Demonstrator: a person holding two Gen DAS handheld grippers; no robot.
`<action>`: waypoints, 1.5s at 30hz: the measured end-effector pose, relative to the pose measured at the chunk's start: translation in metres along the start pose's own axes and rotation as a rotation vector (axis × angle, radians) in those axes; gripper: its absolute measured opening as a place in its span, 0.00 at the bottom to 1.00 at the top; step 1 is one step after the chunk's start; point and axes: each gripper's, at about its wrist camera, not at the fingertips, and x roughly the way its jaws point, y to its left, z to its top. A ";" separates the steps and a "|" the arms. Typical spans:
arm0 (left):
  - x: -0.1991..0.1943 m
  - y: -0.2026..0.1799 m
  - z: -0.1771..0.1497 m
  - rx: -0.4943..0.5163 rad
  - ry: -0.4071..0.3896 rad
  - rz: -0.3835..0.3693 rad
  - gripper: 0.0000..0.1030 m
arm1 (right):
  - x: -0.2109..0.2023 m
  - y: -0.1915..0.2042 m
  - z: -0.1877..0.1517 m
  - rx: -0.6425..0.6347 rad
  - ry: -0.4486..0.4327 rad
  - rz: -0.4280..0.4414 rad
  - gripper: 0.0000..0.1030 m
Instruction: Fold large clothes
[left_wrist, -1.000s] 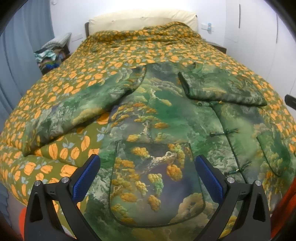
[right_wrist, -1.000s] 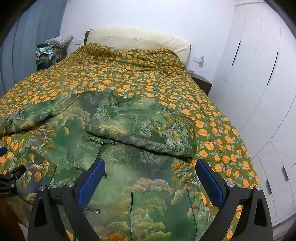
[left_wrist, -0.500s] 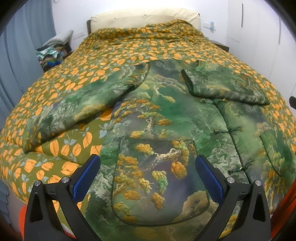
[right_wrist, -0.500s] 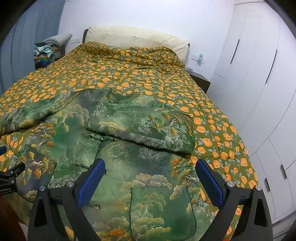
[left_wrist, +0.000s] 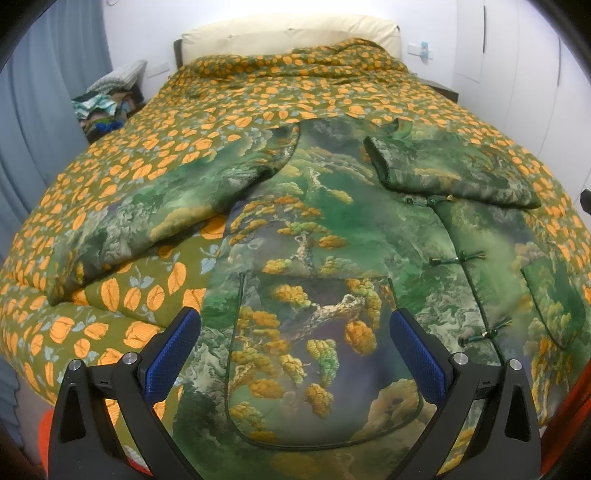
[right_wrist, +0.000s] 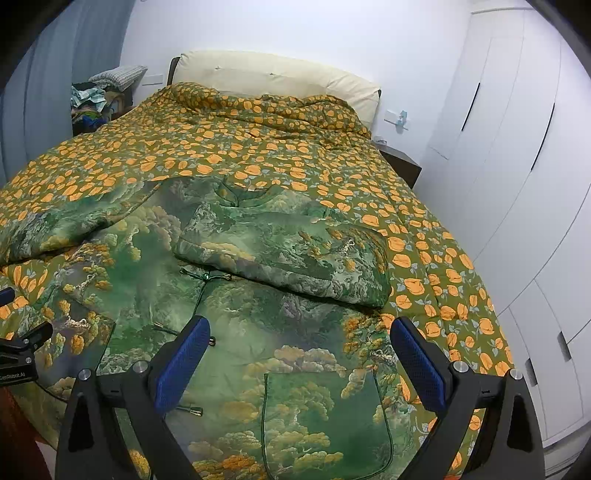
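At nine o'clock a clothes pile (left_wrist: 107, 110) sits beside the bed (left_wrist: 155, 147), by the curtain (left_wrist: 44, 110). The jacket (left_wrist: 332, 240) lies flat at centre, its right sleeve (right_wrist: 288, 254) folded across. Left gripper (left_wrist: 295, 347) and right gripper (right_wrist: 299, 354) hover wide open, empty; wardrobe (right_wrist: 517, 184) at three o'clock.

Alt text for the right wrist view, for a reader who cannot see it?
A green landscape-print jacket lies flat on a bed covered by an orange-leaf quilt, one sleeve folded across its chest. The open right claw hovers over the hem; white wardrobes stand alongside.
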 end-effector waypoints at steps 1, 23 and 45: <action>0.000 0.000 0.000 0.000 0.000 0.000 1.00 | 0.000 0.000 0.000 -0.001 -0.001 0.001 0.94; 0.004 0.004 -0.003 -0.001 0.009 0.005 1.00 | 0.004 0.003 -0.002 -0.011 0.008 -0.012 0.94; 0.012 0.007 -0.004 -0.017 0.030 0.013 1.00 | 0.012 0.006 -0.004 -0.020 0.029 -0.019 0.94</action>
